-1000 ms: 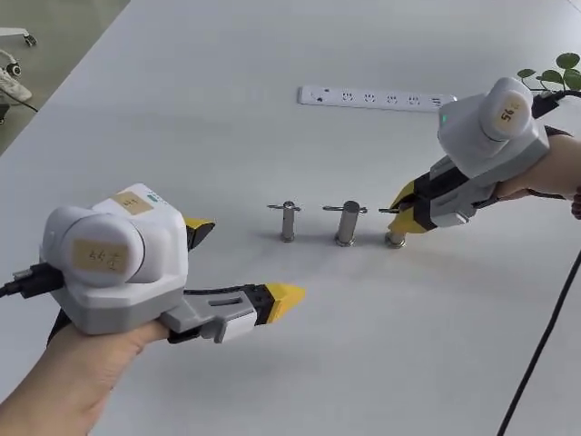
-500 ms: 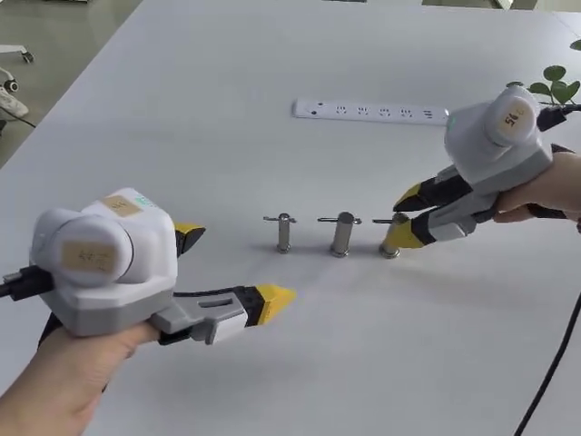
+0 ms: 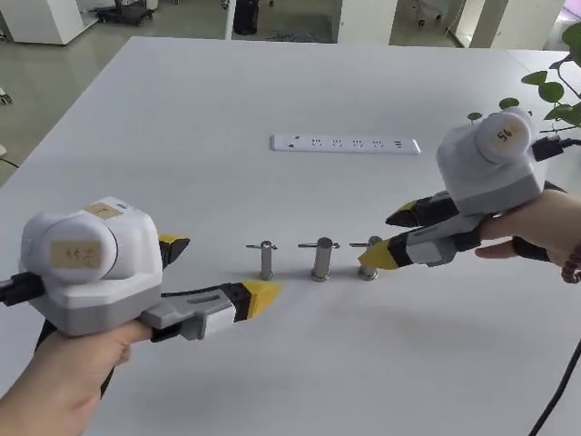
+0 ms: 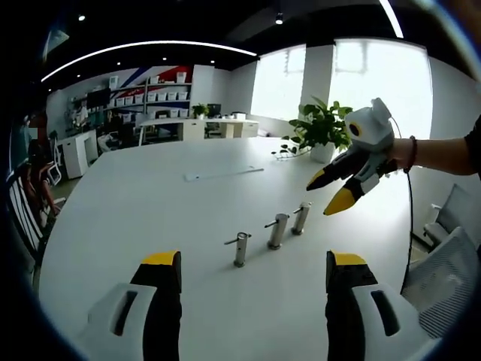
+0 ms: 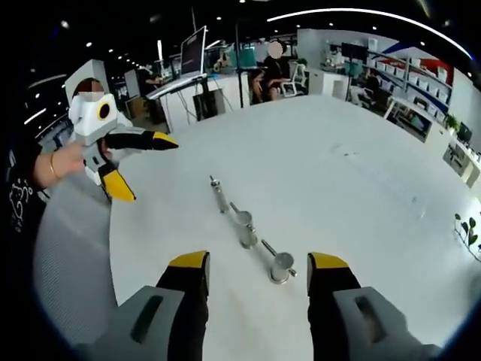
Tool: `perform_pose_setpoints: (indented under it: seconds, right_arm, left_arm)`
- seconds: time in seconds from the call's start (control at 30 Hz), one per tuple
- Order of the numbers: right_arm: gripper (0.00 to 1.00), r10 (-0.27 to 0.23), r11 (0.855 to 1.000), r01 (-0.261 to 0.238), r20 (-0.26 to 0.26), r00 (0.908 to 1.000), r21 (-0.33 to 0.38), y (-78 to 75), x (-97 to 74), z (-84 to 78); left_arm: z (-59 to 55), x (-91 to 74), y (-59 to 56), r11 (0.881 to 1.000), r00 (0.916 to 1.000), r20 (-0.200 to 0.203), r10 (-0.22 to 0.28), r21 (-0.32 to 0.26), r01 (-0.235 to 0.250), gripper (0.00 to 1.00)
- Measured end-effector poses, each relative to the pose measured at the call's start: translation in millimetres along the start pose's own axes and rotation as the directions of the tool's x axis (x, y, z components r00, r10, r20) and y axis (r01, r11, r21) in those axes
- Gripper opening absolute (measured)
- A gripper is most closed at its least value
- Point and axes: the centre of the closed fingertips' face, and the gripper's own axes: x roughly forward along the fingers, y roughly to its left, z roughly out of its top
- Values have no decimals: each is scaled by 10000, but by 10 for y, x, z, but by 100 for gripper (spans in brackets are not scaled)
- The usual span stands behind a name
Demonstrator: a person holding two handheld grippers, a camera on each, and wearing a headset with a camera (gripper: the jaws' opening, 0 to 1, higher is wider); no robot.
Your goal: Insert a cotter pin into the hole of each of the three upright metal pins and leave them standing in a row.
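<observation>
Three upright metal pins stand in a row on the white table (image 3: 182, 109): the left pin (image 3: 266, 260), the middle pin (image 3: 321, 259) and the right pin (image 3: 369, 259). A thin cotter pin sits crosswise through the top of each. My right gripper (image 3: 388, 235) is open, its lower yellow tip just beside the right pin (image 5: 280, 266), with nothing between its jaws. My left gripper (image 3: 218, 268) is open and empty, to the left of the row and nearer me. From the left gripper (image 4: 253, 260) the row (image 4: 277, 230) lies ahead, with the right gripper (image 4: 338, 188) beyond it.
A white power strip (image 3: 345, 143) lies on the table behind the pins. A potted plant (image 3: 558, 86) stands at the far right edge. A black cable (image 3: 556, 400) hangs down at the lower right. People sit at desks in the background.
My right gripper, shut at the right pin's top a second ago, has opened and drawn slightly back to the right. The head camera has tilted up. The left gripper has barely moved.
</observation>
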Motion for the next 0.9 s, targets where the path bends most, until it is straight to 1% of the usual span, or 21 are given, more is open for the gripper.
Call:
perform_pose_setpoints:
  seconds: [0.07,0.13,0.2,0.23,0.27,0.3,0.33,0.37,0.53,0.73,0.77,0.8,0.87,0.9]
  right_arm:
    - [49,-297,9988,285,309,9991,385,7,-22,23]
    - [51,-384,9972,358,384,9985,658,47,-44,10]
    - [52,-693,9925,635,529,9962,1042,65,-79,8]
    - [52,-795,9911,722,619,9949,1120,73,-95,12]
    - [52,-916,9902,827,759,9929,1127,74,-111,25]
    - [53,-1151,9873,1045,849,9897,1197,67,-136,27]
    - [53,-1248,9852,1125,914,9880,1295,72,-152,27]
    - [54,-1356,9808,1189,1022,9855,1543,81,-169,29]
    - [57,-1802,9661,1479,1424,9733,2116,102,-200,4]
    - [57,-2274,9519,1889,1425,9633,2413,139,-182,-104]
    - [58,-2392,9473,1972,1482,9596,2523,144,-189,-119]
    - [58,-2462,9459,2033,1512,9574,2529,145,-195,-127]
    - [59,-2665,9438,2276,1446,9529,2397,154,-213,-176]
    - [59,-2791,9386,2363,1504,9484,2515,164,-214,-198]
  left_arm:
    - [13,16,-3,9999,10000,-73,23,106,-22,78]
    - [26,24,-2,9999,9999,-95,45,145,-44,78]
    - [46,32,-2,10000,10000,-46,40,71,-40,78]
    - [49,39,4,9999,9999,-73,118,58,-118,78]
    - [45,43,3,9999,9998,-119,132,94,-131,78]
    - [38,49,2,9998,9997,-178,154,121,-152,78]
    - [32,51,6,9998,9996,-220,202,94,-200,77]
    - [28,53,6,9997,9995,-248,219,100,-217,77]
    - [28,63,-11,9994,9992,-204,332,-66,-334,77]
    - [-18,87,-35,9993,9990,-306,329,-151,-334,77]
    - [-29,89,-36,9993,9989,-339,324,-166,-330,77]
    - [-31,89,-36,9993,9989,-337,330,-186,-337,77]
    - [7,82,-34,9987,9995,-52,318,-393,-320,77]
    - [20,62,-27,9984,9993,44,366,-434,-364,77]
